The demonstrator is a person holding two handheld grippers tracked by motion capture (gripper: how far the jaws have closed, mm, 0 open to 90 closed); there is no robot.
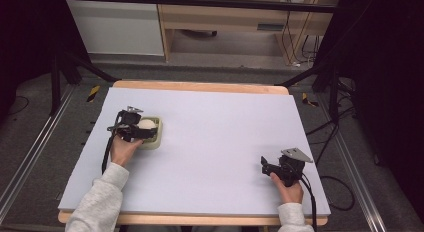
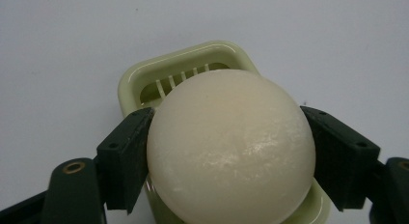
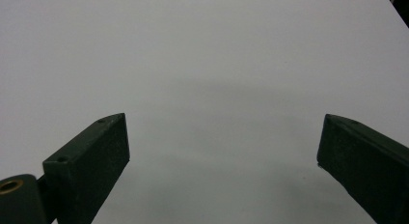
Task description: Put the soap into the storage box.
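Pale tabletop (image 1: 210, 142), wide and bare at centre. Toward its left side, a light green slotted dish (image 2: 144, 79). Over the dish, a cream round soap (image 2: 231, 147), pinched at both sides by left claw (image 1: 142, 130). Near right front, right claw (image 3: 222, 156), spread, holding nothing.

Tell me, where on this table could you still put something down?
Nearly anywhere. The white table top lies bare between the green soap dish and the right gripper, and along its far edge. It is crowded at the left, where the left gripper clamps a round soap over the dish.
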